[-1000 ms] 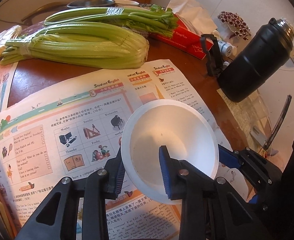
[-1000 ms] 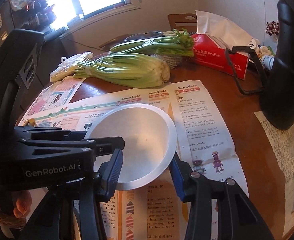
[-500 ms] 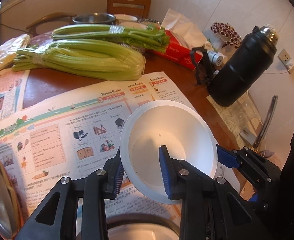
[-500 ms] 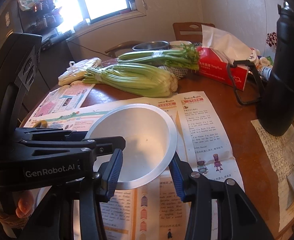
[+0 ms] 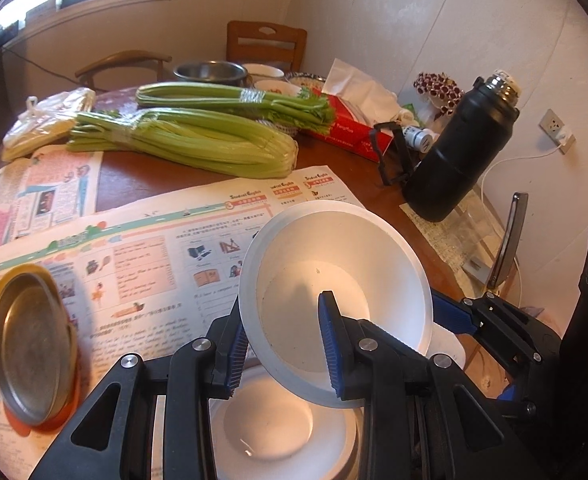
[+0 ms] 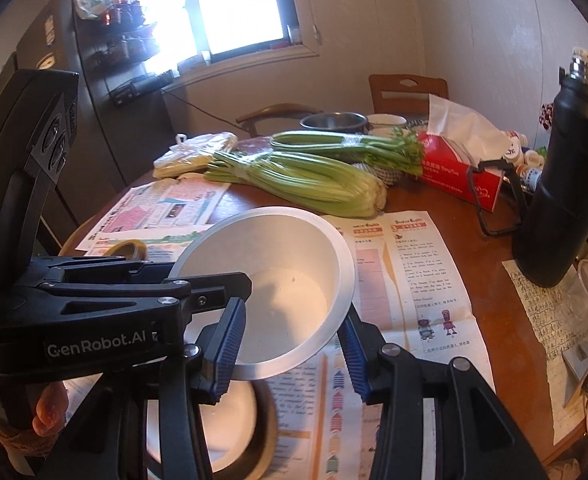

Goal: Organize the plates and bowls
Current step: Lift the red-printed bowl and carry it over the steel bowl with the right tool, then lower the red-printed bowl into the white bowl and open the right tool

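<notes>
Round brown table [image 5: 142, 172] under a window, spread with printed newspaper sheets [image 5: 142, 264]. Celery bunches [image 5: 198, 144] lie across the far half; red tissue box [image 5: 345, 128] behind them, black flask [image 5: 457, 152] upright at the table's right edge. A steel bowl [image 5: 210, 72] stands at the far side.

White bowl [image 5: 333, 280] held clear of the table, tilted, mouth facing the cameras. Left gripper [image 5: 282, 344] pinches the bowl's near rim: one blue pad inside the bowl, the other outside the wall. Right gripper [image 6: 290, 344] has its pads at the same bowl's lower rim, nearly closed; it appears to clamp the rim, though the contact is partly hidden.

Directly below the raised bowl, a second white bowl [image 5: 270, 424] rests on the newspaper. Gold-coloured plate [image 5: 30, 348] sits on an orange one at the left.
</notes>
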Motion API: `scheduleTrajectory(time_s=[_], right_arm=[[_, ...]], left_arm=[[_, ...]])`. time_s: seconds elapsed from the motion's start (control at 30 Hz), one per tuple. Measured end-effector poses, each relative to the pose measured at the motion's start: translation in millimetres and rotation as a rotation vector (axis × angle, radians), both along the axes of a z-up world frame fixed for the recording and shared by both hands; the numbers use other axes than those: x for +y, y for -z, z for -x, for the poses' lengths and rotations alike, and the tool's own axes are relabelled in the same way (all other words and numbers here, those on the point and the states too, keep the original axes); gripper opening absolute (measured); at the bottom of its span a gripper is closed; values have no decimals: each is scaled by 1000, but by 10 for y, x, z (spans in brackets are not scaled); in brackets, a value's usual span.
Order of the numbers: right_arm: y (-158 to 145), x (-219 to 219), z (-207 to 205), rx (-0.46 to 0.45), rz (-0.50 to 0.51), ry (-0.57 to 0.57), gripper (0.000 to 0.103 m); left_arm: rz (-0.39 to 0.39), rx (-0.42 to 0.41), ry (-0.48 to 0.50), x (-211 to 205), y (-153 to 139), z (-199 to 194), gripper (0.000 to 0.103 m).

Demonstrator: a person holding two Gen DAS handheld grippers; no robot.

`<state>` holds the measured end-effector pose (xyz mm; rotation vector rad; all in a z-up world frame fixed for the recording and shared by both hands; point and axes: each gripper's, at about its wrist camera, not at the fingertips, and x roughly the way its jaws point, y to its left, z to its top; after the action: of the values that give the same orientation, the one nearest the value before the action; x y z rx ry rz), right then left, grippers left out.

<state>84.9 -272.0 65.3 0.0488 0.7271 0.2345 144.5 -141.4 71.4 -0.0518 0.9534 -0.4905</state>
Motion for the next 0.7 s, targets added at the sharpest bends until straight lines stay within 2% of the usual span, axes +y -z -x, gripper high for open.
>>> scheduleTrajectory(time_s=[0.33,0.7], right_arm=[[-146,197,280,-39,14,-43,47],[-174,378,568,-64,32,-81,47]], left_arm=[[15,-48,-35,234,-145,346,33],[22,-67,-62,397,-151,641,34]])
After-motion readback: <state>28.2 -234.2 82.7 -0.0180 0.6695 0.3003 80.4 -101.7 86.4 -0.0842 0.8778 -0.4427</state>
